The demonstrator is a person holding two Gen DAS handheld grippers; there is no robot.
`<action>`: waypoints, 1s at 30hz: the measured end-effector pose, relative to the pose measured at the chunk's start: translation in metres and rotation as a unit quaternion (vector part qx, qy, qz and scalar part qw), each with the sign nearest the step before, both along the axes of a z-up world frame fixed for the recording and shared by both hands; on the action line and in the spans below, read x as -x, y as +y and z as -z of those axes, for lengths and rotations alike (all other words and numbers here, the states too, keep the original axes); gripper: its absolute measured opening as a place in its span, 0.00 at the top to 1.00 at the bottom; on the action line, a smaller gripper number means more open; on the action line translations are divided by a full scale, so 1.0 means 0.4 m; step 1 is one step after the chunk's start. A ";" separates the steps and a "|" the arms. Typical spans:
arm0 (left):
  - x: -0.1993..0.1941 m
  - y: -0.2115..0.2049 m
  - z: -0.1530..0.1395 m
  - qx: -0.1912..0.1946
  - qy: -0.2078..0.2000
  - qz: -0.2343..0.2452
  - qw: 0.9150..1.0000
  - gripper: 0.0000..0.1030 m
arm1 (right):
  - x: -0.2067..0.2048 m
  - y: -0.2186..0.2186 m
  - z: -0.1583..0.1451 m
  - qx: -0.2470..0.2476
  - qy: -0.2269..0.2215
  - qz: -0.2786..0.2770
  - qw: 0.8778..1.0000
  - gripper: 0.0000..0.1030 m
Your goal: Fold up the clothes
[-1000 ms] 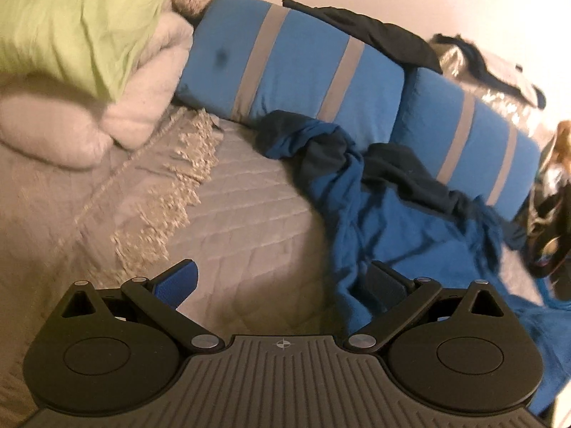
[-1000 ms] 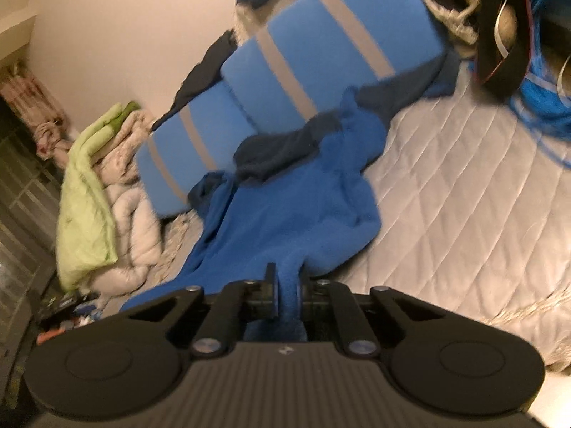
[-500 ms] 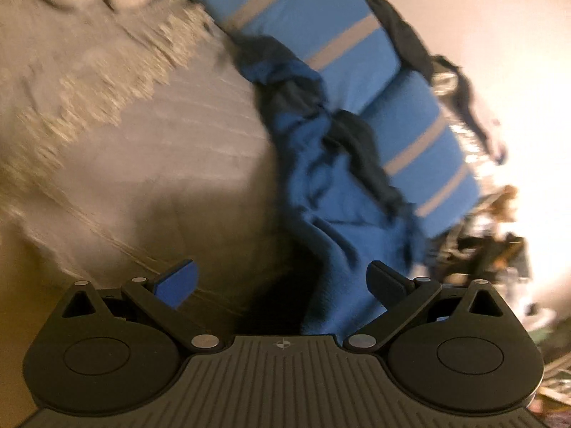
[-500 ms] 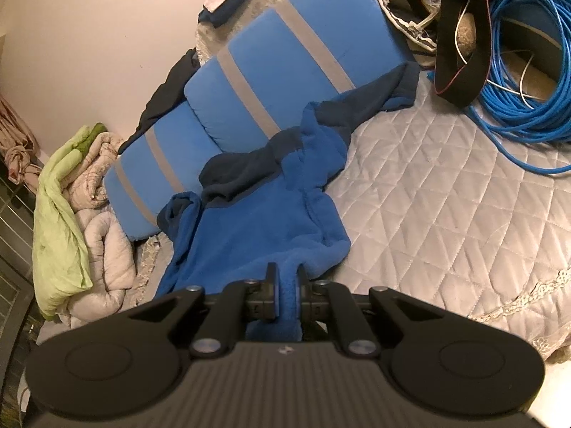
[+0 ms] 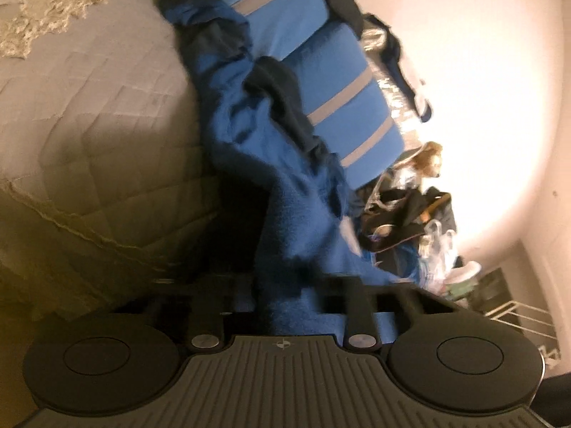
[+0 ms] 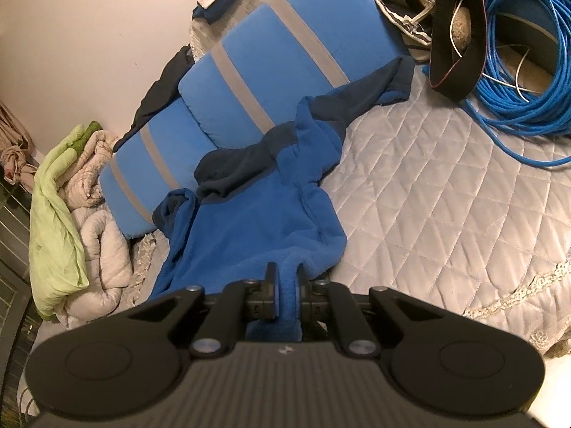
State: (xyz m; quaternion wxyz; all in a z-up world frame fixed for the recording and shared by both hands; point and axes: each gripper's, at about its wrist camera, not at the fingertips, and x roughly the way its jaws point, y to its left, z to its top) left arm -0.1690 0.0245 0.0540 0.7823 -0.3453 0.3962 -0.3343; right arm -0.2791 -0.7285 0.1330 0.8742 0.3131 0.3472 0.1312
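Note:
A blue fleece top [image 6: 257, 221] with dark navy shoulders lies crumpled on the quilted bed cover [image 6: 428, 196], its upper part against striped pillows. My right gripper [image 6: 285, 285] is shut on the near edge of the fleece, which bunches between the pads. In the blurred left wrist view the same fleece top [image 5: 249, 125] runs down from the pillows to my left gripper [image 5: 280, 292]. Its jaws are closing with a fold of the fleece between them, and the fingers press on the cloth. The left gripper is at the bed's edge.
Two blue pillows with grey stripes [image 6: 267, 71] lean on the wall. A coil of blue cable [image 6: 517, 82] and a black strap [image 6: 453, 35] lie at the far right. A green cloth [image 6: 53, 214] tops pale bedding at the left. Bags crowd the bed's far end [image 5: 403, 214].
My left gripper has sunk and rolled toward the fleece's edge, and its jaws have gone from wide open to nearly together on the cloth. The right gripper keeps its hold.

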 end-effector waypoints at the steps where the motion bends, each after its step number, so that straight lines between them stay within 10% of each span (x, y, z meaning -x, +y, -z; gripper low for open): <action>1: 0.007 0.003 -0.013 0.000 -0.004 -0.004 1.000 0.91 | 0.000 0.001 -0.001 0.001 0.001 0.000 1.000 0.92; 15: 0.076 -0.005 -0.217 -0.070 -0.066 -0.062 0.993 0.94 | 0.035 0.025 -0.069 -0.002 -0.019 -0.021 1.000 0.93; 24: 0.089 -0.003 -0.142 -0.128 -0.021 -0.076 0.989 0.93 | 0.089 0.046 -0.066 0.028 0.000 -0.029 0.999 0.93; 30: 0.090 0.022 -0.111 -0.114 0.000 -0.115 0.987 0.63 | 0.084 0.078 0.008 0.061 0.054 -0.033 0.996 0.85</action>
